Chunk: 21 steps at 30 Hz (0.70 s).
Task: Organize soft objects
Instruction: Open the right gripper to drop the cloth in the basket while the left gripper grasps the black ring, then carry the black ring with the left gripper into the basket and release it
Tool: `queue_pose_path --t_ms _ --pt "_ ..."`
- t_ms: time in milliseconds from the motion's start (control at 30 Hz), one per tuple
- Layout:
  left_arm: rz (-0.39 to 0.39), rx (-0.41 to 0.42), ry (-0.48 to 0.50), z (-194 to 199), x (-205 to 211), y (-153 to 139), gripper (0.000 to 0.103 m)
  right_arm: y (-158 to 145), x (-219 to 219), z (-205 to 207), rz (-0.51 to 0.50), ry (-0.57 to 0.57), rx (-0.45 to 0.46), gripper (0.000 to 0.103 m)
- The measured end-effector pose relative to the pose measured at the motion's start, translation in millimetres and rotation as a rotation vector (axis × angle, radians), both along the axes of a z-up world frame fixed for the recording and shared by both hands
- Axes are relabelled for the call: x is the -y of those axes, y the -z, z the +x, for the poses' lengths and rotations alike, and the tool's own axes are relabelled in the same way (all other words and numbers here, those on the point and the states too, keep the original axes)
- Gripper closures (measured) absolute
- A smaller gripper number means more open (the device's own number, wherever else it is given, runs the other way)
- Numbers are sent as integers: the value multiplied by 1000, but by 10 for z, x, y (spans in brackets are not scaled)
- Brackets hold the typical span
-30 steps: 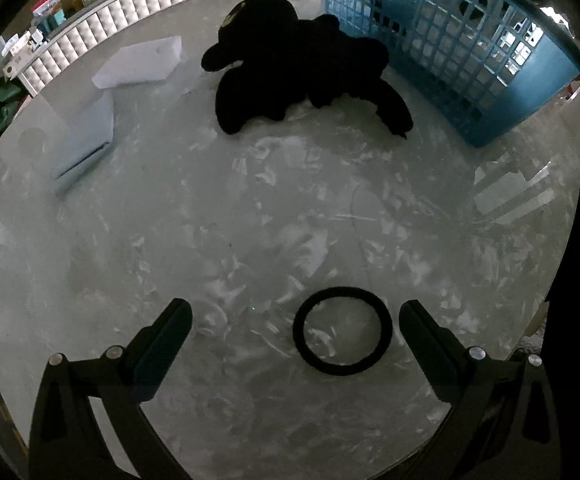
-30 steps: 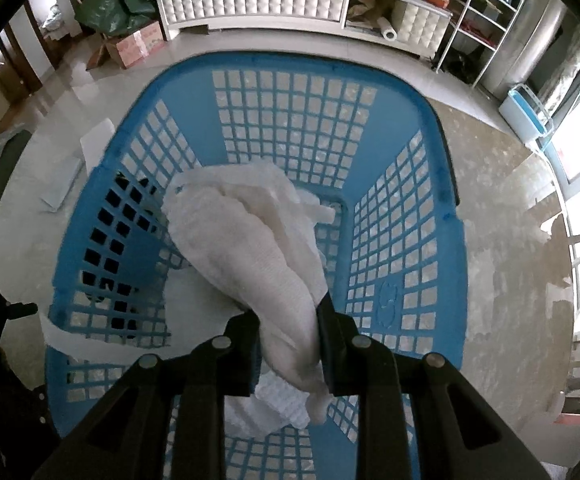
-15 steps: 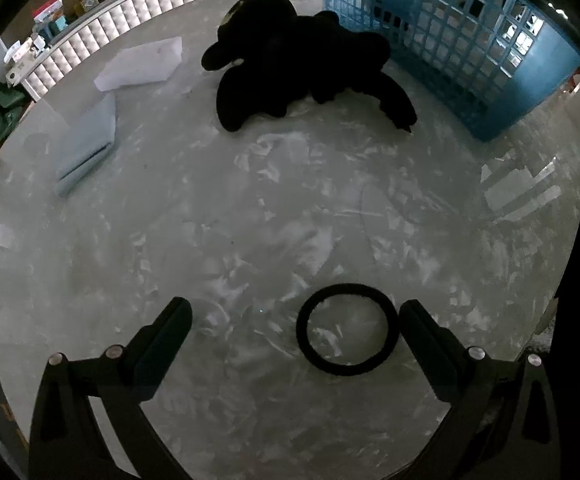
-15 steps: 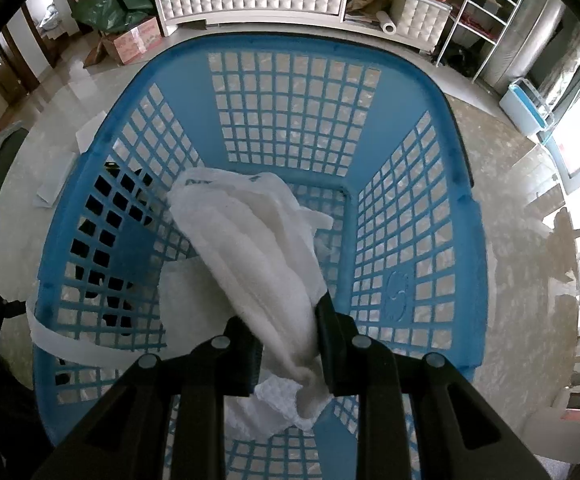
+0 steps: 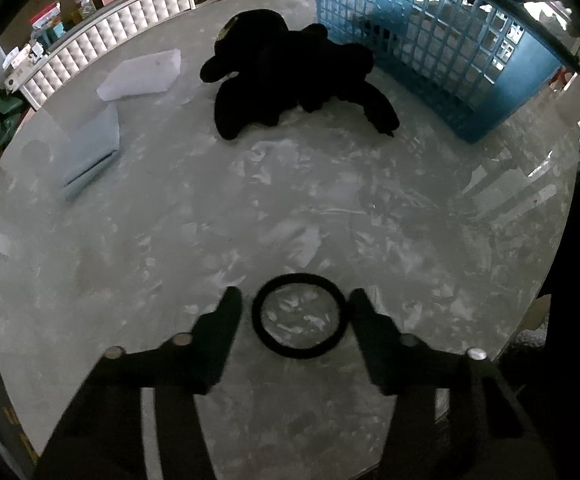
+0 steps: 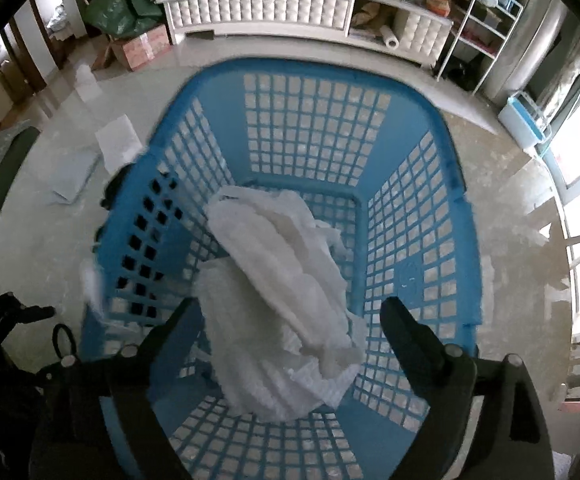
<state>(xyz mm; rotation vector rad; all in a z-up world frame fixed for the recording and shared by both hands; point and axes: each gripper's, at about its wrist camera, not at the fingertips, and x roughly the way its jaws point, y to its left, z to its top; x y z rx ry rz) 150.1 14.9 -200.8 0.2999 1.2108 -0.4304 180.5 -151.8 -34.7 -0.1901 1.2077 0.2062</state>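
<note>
A black ring-shaped hair band [image 5: 299,316] lies flat on the grey table [image 5: 170,232]. My left gripper [image 5: 296,304] is low over it, its two fingers on either side of the ring and still apart. A black plush toy [image 5: 290,76] lies at the far side beside the blue lattice basket [image 5: 442,44]. My right gripper [image 6: 290,312] is open above the blue basket [image 6: 414,216], and a white cloth [image 6: 286,300] lies loose inside it between the fingers.
A white foam slab [image 5: 142,76] and a pale blue folded pad [image 5: 90,148] lie at the table's far left. A white tufted bench [image 6: 258,12] and shelves with clutter stand beyond the table. The table edge runs close on the right.
My right gripper has opened and let go of the white cloth, which now rests in the basket. My left gripper's fingers have narrowed around the black ring.
</note>
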Motion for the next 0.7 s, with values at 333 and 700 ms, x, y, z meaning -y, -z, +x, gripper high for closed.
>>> queue_pose_path --t_ms 333,700 --pt "-35 0 -25 -98 -67 -66 72 -337 160 -357 46 44 75 7" --pt "-100 84 -12 -195 79 -745 73 -458 222 -728 82 80 119 3"
